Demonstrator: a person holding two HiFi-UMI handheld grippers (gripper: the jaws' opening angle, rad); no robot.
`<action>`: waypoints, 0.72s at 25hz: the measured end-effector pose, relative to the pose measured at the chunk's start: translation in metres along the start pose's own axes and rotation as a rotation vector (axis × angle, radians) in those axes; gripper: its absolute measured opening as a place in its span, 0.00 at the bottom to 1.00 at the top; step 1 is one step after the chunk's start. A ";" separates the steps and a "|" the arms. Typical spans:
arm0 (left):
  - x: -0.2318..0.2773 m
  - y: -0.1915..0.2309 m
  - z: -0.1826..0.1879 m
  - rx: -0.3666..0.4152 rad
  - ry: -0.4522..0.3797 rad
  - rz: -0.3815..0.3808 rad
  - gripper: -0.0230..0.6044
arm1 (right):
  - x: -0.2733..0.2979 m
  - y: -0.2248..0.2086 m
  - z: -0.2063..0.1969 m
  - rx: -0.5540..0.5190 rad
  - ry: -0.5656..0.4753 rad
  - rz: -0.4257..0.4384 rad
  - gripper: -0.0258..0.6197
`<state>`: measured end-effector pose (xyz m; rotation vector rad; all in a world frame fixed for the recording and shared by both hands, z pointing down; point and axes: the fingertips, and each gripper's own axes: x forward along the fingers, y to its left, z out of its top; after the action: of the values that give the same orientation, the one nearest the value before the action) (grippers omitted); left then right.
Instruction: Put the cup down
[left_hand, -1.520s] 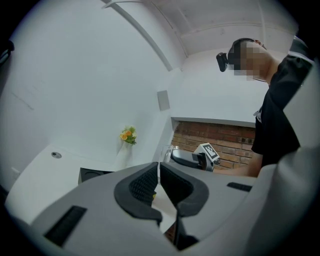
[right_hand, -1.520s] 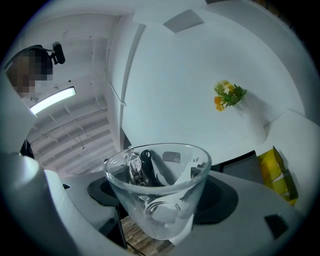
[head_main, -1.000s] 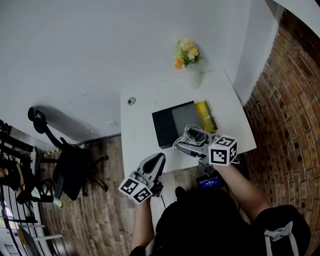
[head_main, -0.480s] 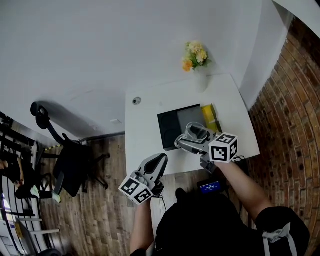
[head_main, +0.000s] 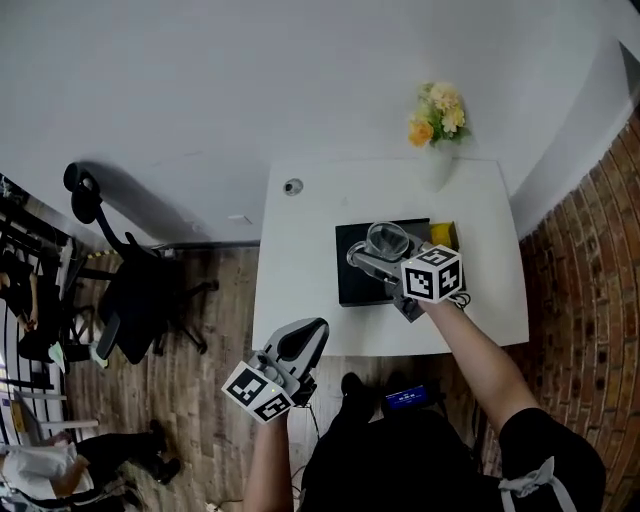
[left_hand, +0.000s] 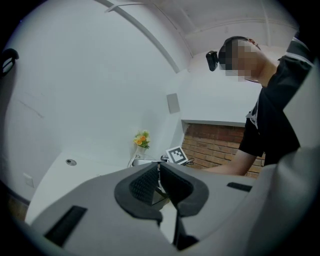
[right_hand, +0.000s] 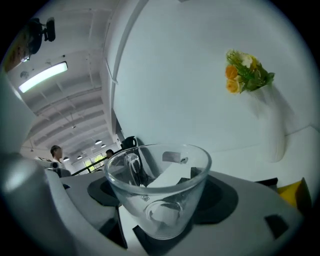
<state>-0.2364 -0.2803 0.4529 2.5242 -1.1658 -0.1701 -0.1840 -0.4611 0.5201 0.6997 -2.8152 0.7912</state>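
A clear glass cup (right_hand: 159, 191) with a handle sits upright between the jaws of my right gripper (right_hand: 160, 202), which is shut on it. In the head view the cup (head_main: 387, 241) hangs over a black tray (head_main: 352, 268) on the white table (head_main: 300, 290), held by the right gripper (head_main: 383, 252). My left gripper (head_main: 303, 337) stays off the table's near edge, over the floor. Its pads (left_hand: 142, 183) nearly meet and nothing is between them in the left gripper view (left_hand: 159, 186).
A yellow box (head_main: 445, 234) lies at the tray's right side. A white vase with yellow and orange flowers (head_main: 438, 115) stands at the table's far edge. A small round cable port (head_main: 292, 186) sits at the far left corner. An office chair (head_main: 135, 300) stands left of the table.
The head camera has shifted, so the table now sits more to the right. The right gripper with the cup has moved a little farther in over the black tray. The left gripper holds low.
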 end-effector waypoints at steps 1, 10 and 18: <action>0.000 0.003 0.000 -0.004 0.000 0.008 0.05 | 0.010 -0.008 -0.002 -0.015 0.014 -0.012 0.68; -0.010 0.028 -0.004 -0.045 -0.006 0.059 0.05 | 0.085 -0.037 -0.032 -0.221 0.137 -0.086 0.68; -0.017 0.039 -0.007 -0.063 -0.011 0.087 0.05 | 0.100 -0.036 -0.042 -0.396 0.156 -0.096 0.68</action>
<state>-0.2736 -0.2886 0.4729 2.4160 -1.2517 -0.1963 -0.2548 -0.5062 0.5976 0.6654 -2.6531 0.2454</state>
